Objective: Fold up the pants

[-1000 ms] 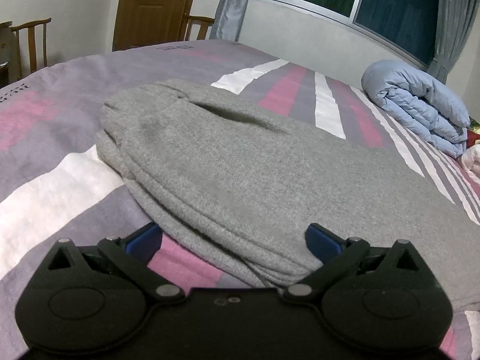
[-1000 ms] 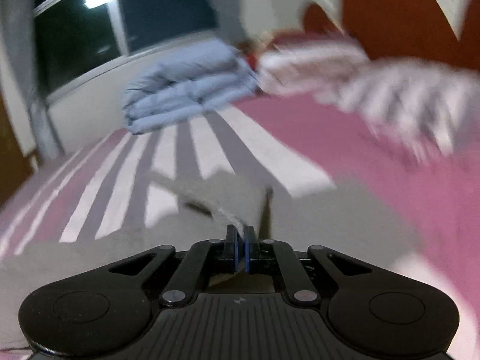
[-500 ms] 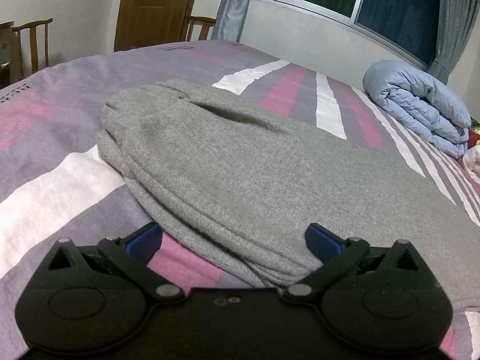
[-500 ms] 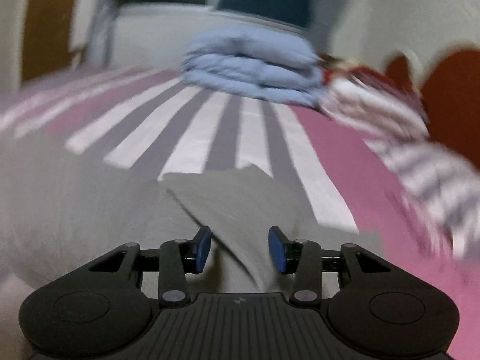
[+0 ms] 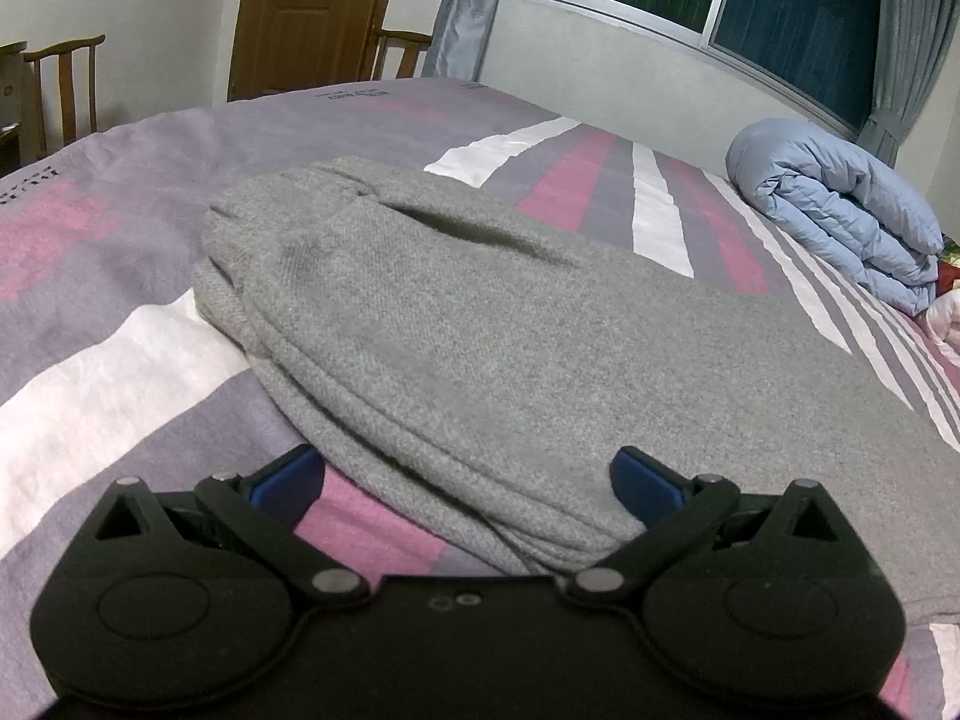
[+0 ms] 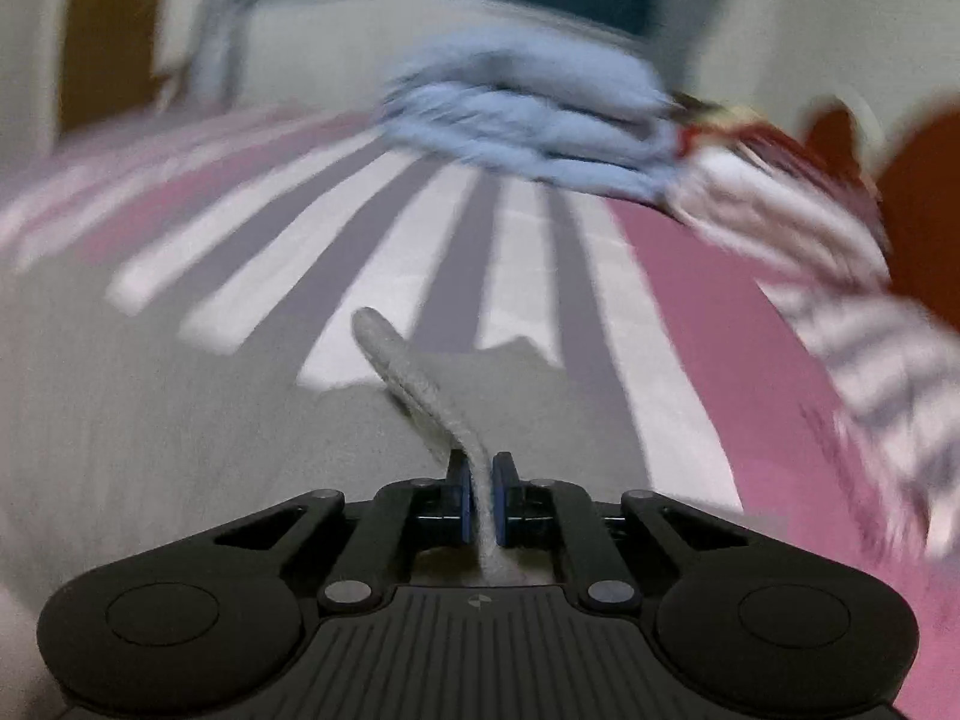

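Note:
The grey knit pants (image 5: 480, 336) lie folded lengthwise on the striped bed, the waistband end far left in the left wrist view. My left gripper (image 5: 468, 480) is open, its blue pads either side of the pants' near folded edge, low over the bed. In the blurred right wrist view my right gripper (image 6: 485, 492) is shut on a grey edge of the pants (image 6: 414, 384), which rises from the cloth lying on the bed (image 6: 180, 420).
A folded light-blue duvet (image 5: 840, 210) lies at the far right of the bed, also in the right wrist view (image 6: 528, 120). Striped pillows (image 6: 840, 276) and a red-brown headboard (image 6: 924, 198) lie to the right. Wooden chairs (image 5: 66, 84) and a door (image 5: 306, 12) stand beyond the bed.
My right gripper opened half a second ago and has now shut on an edge of the pants while swinging. My left gripper has stayed open and still.

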